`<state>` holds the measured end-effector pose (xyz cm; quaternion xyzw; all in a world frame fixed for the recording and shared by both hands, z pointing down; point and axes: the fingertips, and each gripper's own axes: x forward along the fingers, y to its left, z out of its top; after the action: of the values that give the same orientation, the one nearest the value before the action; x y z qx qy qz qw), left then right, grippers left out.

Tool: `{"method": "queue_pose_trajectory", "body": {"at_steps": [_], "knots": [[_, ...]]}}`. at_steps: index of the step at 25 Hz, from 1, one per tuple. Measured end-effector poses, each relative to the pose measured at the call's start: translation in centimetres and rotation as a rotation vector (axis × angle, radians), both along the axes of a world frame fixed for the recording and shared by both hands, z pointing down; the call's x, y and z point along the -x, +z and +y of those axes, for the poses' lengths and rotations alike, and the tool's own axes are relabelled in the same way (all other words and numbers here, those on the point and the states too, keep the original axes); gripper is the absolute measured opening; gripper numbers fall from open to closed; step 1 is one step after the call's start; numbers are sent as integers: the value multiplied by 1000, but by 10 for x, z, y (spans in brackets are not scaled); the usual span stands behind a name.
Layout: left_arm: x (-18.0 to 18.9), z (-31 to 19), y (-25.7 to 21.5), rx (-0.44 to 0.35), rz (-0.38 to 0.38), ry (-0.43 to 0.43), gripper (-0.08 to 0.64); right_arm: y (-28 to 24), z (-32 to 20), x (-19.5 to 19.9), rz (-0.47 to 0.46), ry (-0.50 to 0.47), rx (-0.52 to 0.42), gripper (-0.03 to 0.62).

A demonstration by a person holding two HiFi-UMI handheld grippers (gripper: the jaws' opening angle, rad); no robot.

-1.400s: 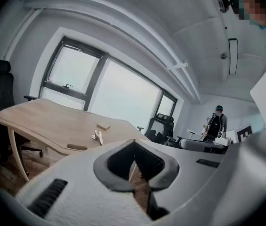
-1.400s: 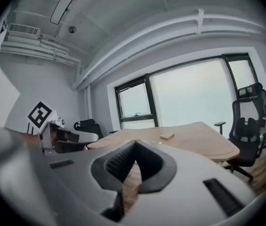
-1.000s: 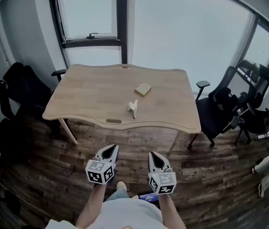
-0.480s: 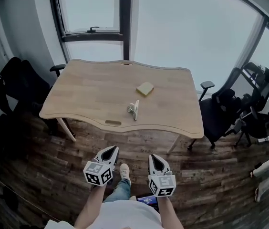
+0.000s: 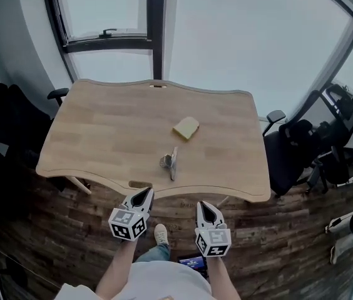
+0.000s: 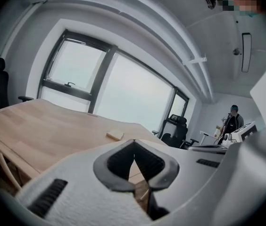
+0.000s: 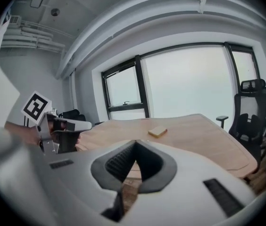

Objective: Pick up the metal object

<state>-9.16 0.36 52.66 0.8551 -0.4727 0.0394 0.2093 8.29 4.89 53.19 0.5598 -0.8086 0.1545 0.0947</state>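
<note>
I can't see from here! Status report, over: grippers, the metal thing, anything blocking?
Left gripper, right gripper: shut, empty, short of the table. Metal object untouched near its front edge. Nothing in the way.

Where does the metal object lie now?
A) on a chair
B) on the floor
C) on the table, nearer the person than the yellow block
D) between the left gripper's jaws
C: the metal object lies on the table, on the person's side of the yellow block.
</note>
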Motion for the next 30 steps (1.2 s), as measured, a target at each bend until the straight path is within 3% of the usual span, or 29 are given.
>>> {"method": "queue_pose_trajectory", "body": {"at_steps": [10, 16, 21, 30], "knots": [[3, -115, 9, -6, -35, 32, 20, 9, -105, 2, 9, 55, 17, 11], [1, -139, 8, 4, 5, 46, 20, 9, -125, 7, 15, 57, 28, 11], [4, -152, 10, -4, -4, 12, 20, 13, -138, 16, 13, 32, 36, 11], [1, -160, 19, 24, -11, 25, 20, 20, -150, 12, -6, 28, 29, 11]]}}
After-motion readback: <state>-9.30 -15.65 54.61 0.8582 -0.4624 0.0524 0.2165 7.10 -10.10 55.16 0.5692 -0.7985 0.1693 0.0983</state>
